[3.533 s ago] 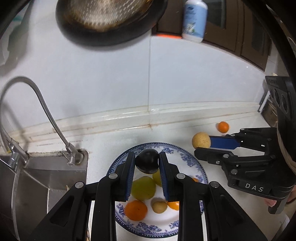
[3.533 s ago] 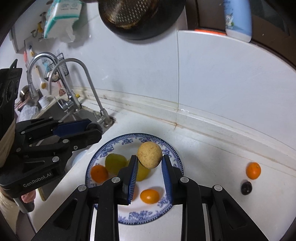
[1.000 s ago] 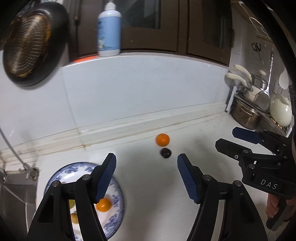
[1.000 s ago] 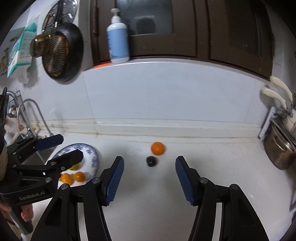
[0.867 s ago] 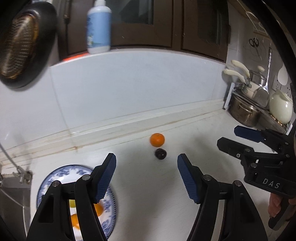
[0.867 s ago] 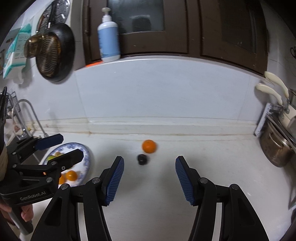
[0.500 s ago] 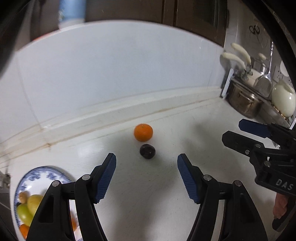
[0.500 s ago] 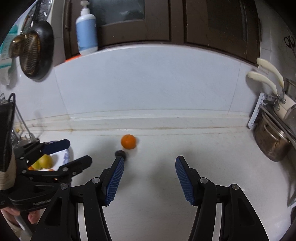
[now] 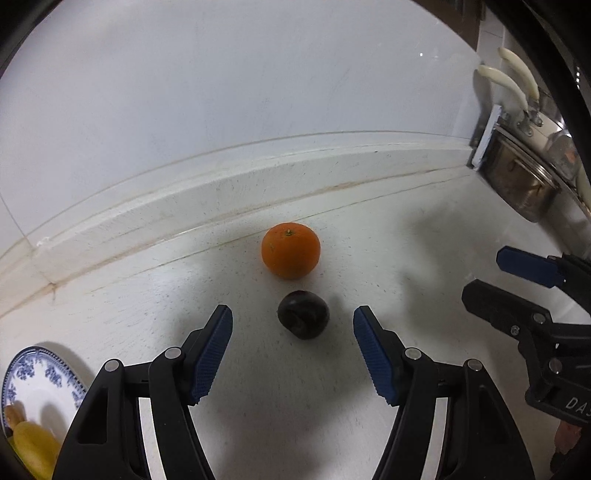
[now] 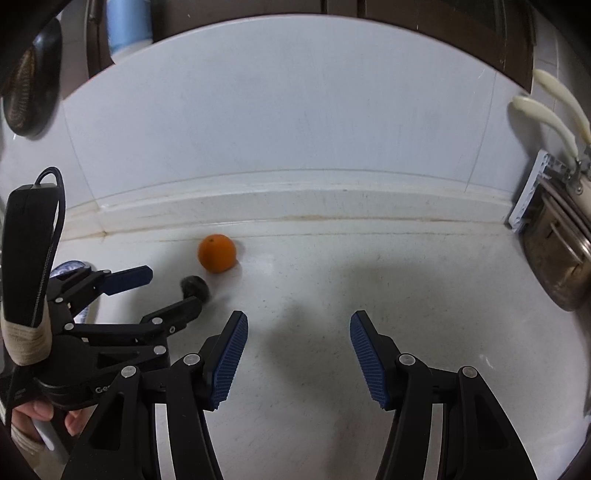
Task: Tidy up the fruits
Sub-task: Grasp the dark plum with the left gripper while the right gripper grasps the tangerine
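Note:
On the white counter an orange (image 9: 290, 255) sits near the wall ledge, with a small dark plum (image 9: 303, 319) just in front of it. My left gripper (image 9: 291, 321) points down at the plum. Its jaws are closing, the plum lies between the fingertips, and the blue pads stand clear of it on both sides. My right gripper (image 10: 298, 321) is open over bare counter, to the right of the orange (image 10: 217, 253) and plum (image 10: 195, 286). The blue-patterned plate (image 9: 22, 369) with yellow fruit shows at the lower left edge.
A steel pot (image 9: 524, 181) stands at the counter's right end below white-handled utensils. A raised ledge (image 10: 295, 210) runs along the tiled wall. A dark pan (image 10: 27, 96) and a blue bottle (image 10: 127, 26) are up at the left. A hand (image 10: 37, 417) holds the left gripper.
Both grippers have come down and closer to the orange and plum, which now look much larger. The plate has slid to the left edge. The left jaws stand slightly narrower.

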Tool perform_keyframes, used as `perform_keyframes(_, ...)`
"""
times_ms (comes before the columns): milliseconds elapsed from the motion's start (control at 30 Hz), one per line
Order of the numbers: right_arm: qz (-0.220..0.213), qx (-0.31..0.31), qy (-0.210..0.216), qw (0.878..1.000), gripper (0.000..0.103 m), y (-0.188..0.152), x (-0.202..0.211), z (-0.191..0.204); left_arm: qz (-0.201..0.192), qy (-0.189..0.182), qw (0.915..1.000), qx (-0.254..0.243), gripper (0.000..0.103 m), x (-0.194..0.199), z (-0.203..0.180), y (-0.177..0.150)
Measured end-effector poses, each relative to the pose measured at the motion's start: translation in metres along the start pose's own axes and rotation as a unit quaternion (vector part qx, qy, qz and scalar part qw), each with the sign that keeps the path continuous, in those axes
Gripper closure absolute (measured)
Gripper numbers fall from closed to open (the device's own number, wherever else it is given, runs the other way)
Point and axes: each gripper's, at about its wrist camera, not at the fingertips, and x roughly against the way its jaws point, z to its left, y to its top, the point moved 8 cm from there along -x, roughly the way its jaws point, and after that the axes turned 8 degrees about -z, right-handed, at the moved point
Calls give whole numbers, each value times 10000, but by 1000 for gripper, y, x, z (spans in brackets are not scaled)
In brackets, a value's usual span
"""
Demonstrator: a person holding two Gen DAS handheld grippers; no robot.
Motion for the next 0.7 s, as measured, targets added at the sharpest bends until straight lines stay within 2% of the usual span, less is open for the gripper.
perform_keyframes(267,171,-126,108,9997,44,-6,-17,-4,121,-28,9999,20,57,-15,0,-1)
perform_keyframes(467,199,-52,195,9996,44,-6,-22,0,193,-217,9996,37,72,-17,-1,-2)
perform_keyframes(700,195,21,355,9992,44,-3,-24,6,86,-163,9998,52,73,-11,2,2)
